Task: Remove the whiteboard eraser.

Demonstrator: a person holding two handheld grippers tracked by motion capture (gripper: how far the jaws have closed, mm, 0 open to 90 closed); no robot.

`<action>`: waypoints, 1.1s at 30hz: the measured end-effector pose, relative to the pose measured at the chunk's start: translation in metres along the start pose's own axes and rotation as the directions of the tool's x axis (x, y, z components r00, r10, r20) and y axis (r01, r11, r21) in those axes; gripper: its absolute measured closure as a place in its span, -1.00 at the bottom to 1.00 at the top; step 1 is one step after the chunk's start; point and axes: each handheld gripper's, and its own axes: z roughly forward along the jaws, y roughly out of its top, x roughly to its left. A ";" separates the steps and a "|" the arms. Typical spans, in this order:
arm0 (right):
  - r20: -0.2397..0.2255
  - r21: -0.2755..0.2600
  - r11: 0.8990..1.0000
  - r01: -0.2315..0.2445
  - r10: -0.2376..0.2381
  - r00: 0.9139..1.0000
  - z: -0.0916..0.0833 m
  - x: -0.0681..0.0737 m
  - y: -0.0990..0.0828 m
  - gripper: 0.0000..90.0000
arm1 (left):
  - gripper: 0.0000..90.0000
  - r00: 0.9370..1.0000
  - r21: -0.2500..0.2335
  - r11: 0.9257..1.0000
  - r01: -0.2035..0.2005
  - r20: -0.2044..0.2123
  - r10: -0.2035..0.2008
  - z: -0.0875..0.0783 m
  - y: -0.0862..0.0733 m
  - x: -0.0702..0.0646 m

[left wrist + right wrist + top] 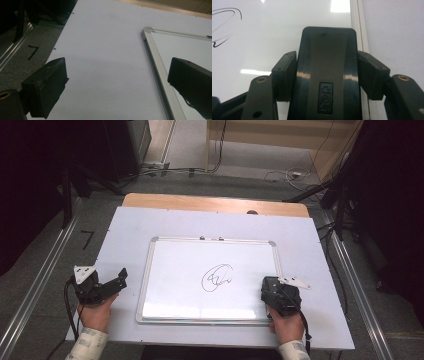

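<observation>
Right claw (325, 75) is clamped on the eraser (327, 67); press it flat and sweep it leftward over the scribble (217, 277) on the whiteboard (175, 270). Left claw (117, 82) hangs open beside the board.

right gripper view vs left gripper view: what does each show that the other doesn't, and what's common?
Right gripper view: the right gripper has its jaws clamped on a black plastic block eraser, with a black pen scribble beyond. Left gripper view: the left gripper has its jaws open on nothing, near the grey floor with a black tape mark. Shared: the silver-framed whiteboard on the white table sheet.
</observation>
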 end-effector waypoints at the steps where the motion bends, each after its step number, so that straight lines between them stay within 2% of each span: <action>1: 0.007 0.000 1.000 0.002 -0.002 1.000 0.000 0.001 0.000 -0.20 | -0.93 1.000 0.000 1.000 0.001 0.000 -0.001 0.000 0.000 0.000; 14: 0.015 -0.019 0.999 0.048 -0.048 0.999 -0.002 0.001 0.000 -0.15 | -0.93 1.000 -0.001 1.000 0.004 0.001 -0.004 0.000 0.000 0.000; 18: 0.016 -0.044 0.997 0.057 -0.056 0.998 -0.005 -0.001 0.002 -0.15 | -0.93 1.000 -0.001 1.000 0.004 0.001 -0.004 0.000 0.000 0.001; 33: -0.043 -0.084 0.995 0.054 -0.058 0.997 -0.023 -0.004 0.010 -0.15 | -0.93 1.000 0.003 1.000 0.003 0.002 -0.003 0.001 0.000 0.001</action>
